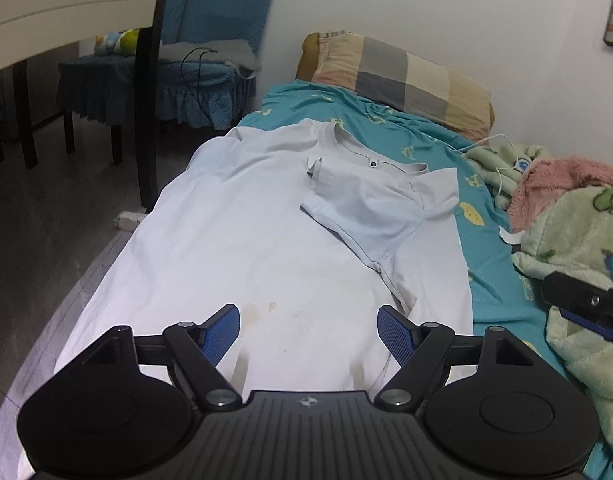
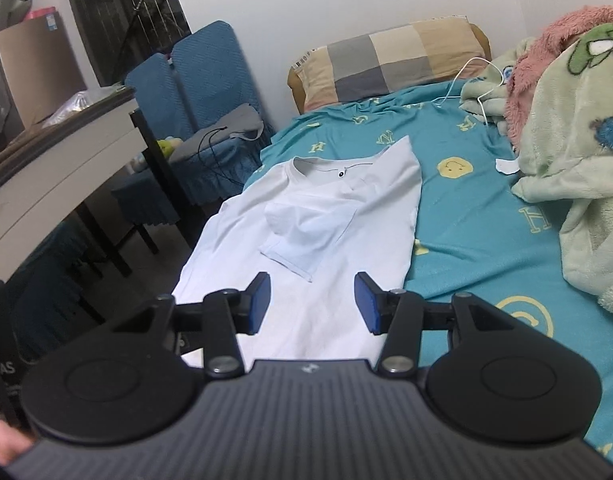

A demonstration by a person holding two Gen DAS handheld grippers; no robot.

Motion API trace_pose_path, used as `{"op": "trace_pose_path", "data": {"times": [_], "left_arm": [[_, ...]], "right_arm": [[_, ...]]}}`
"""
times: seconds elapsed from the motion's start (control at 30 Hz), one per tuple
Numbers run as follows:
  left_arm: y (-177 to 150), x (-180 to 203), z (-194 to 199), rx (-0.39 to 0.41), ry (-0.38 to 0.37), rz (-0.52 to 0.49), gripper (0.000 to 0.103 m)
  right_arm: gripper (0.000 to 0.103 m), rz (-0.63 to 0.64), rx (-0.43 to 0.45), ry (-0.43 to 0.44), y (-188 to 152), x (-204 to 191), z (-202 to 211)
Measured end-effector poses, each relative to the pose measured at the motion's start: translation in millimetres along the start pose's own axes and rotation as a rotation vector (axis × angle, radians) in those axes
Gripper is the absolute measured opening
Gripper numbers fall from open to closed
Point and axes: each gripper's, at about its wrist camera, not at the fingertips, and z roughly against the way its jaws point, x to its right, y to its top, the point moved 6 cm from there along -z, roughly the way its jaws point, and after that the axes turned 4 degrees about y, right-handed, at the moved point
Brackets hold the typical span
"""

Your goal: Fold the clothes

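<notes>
White cotton t-shirt (image 1: 234,240) lay on teal bed sheet (image 2: 486,208), right sleeve (image 1: 362,216) folded inward, left side flat; both claws, left (image 1: 308,330) and right (image 2: 312,304), spread, empty.

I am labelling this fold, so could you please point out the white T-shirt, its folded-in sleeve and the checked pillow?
white T-shirt (image 1: 234,248), left wrist view, bare chest panel.
folded-in sleeve (image 2: 306,228), right wrist view, sleeve's middle.
checked pillow (image 2: 390,60), right wrist view, pillow's middle.

Showing yellow letters "H" (image 2: 539,216) and "M" (image 2: 388,136) on teal bedsheet (image 2: 478,216); showing "AS" on dark object (image 2: 4,368) at left edge.
</notes>
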Motion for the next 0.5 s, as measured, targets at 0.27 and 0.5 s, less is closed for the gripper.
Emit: {"op": "trace_pose_path", "data": {"times": [0.27,0.5], "left_arm": [[38.3,-67.0,-44.4,-0.062,-0.02,0.301,0.078],[98.0,-170.8,-126.3,-0.164,-0.06,0.725,0.082]], "right_arm": [[0.049,-0.03,-0.048,-0.022,-8.6,12.0,-10.3],[0.049,-0.049,-0.092,-0.032,-9.8,14.7,-30.3]]}}
